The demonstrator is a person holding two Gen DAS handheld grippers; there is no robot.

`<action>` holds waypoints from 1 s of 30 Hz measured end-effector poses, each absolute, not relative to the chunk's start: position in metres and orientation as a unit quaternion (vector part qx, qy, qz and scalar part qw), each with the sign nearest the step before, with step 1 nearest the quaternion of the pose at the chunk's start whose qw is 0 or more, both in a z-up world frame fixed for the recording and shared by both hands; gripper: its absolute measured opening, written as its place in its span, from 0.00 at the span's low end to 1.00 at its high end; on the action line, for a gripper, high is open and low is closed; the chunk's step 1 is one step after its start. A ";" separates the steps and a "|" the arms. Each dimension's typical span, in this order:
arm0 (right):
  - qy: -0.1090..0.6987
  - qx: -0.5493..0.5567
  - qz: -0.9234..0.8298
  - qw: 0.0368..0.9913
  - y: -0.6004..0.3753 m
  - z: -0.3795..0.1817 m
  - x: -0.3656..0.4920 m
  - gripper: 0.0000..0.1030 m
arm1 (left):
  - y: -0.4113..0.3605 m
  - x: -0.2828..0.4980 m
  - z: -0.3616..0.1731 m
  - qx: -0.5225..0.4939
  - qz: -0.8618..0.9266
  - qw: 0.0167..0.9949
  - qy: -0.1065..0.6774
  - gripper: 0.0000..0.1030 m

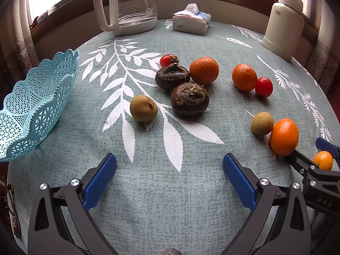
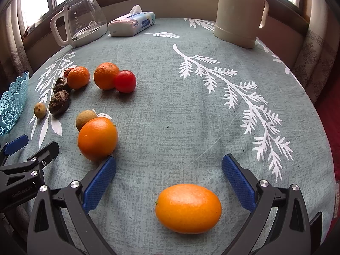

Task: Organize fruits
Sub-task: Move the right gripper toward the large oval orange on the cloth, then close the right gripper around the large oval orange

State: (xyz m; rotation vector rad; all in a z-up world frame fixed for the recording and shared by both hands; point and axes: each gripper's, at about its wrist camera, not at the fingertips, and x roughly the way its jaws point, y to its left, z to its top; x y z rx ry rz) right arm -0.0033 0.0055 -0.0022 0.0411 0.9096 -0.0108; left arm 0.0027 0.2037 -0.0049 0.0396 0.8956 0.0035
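My left gripper [image 1: 169,161] is open over bare cloth, nothing between its pads. Ahead lie a longan [image 1: 143,108], two dark water chestnuts [image 1: 189,98], two mandarins [image 1: 204,70], and two cherry tomatoes [image 1: 264,86]. A light blue lattice basket [image 1: 40,106] stands at the left. My right gripper [image 2: 169,161] is open around a small orange kumquat [image 2: 188,208] lying on the cloth, apart from both pads. A second kumquat [image 2: 97,139] sits against the tip of its left finger, with another longan [image 2: 86,119] behind it.
A glass kettle [image 1: 129,6], a tissue pack [image 1: 191,21] and a cream jug [image 1: 283,27] stand along the table's far edge under the windows. The grey-green leaf-print cloth [image 2: 191,106] curves down to the table edge on the right.
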 end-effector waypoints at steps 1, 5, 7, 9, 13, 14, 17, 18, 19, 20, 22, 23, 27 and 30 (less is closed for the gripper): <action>0.440 0.019 -0.004 0.898 0.006 -0.002 -0.003 0.95 | 0.204 0.003 -0.005 0.019 0.002 0.901 0.433 0.98; 0.435 0.030 0.007 0.900 0.005 0.000 -0.006 0.95 | 0.204 0.003 -0.005 0.019 0.001 0.901 0.433 0.98; 0.430 0.043 0.021 0.902 0.002 0.003 -0.010 0.95 | 0.204 0.003 -0.005 0.019 0.001 0.901 0.433 0.98; 0.428 0.047 0.034 0.902 0.001 0.004 -0.012 0.95 | 0.204 0.003 -0.005 0.019 0.001 0.901 0.433 0.98; 0.420 0.067 0.058 0.903 -0.003 0.009 -0.020 0.95 | 0.204 0.003 -0.005 0.018 0.001 0.901 0.433 0.98; 0.413 0.077 0.065 0.905 -0.006 0.012 -0.024 0.95 | 0.204 0.002 -0.004 0.017 0.001 0.901 0.433 0.98; 0.386 0.089 0.078 0.915 -0.014 0.024 -0.036 0.95 | 0.204 0.002 -0.003 0.017 0.001 0.901 0.433 0.98; 0.375 0.084 0.076 0.920 -0.016 0.029 -0.041 0.95 | 0.204 0.002 -0.003 0.018 0.001 0.901 0.433 0.98; 0.366 0.078 0.074 0.925 -0.018 0.034 -0.045 0.95 | 0.204 0.002 -0.003 0.018 0.001 0.901 0.432 0.98; 0.356 0.072 0.071 0.929 -0.018 0.038 -0.049 0.95 | 0.205 0.001 -0.002 0.017 0.001 0.902 0.432 0.98; 0.344 0.063 0.069 0.934 -0.020 0.045 -0.055 0.95 | 0.206 0.001 -0.002 0.012 -0.002 0.903 0.430 0.98; 0.341 0.062 0.069 0.936 -0.021 0.047 -0.057 0.95 | 0.208 0.002 -0.003 0.009 -0.003 0.903 0.429 0.98; 0.353 0.064 0.078 0.930 -0.023 0.042 -0.060 0.89 | 0.212 0.000 0.001 -0.006 -0.007 0.909 0.416 0.98; 0.373 0.058 0.085 0.922 -0.021 0.032 -0.060 0.82 | 0.210 -0.010 0.009 -0.015 -0.013 0.913 0.408 0.98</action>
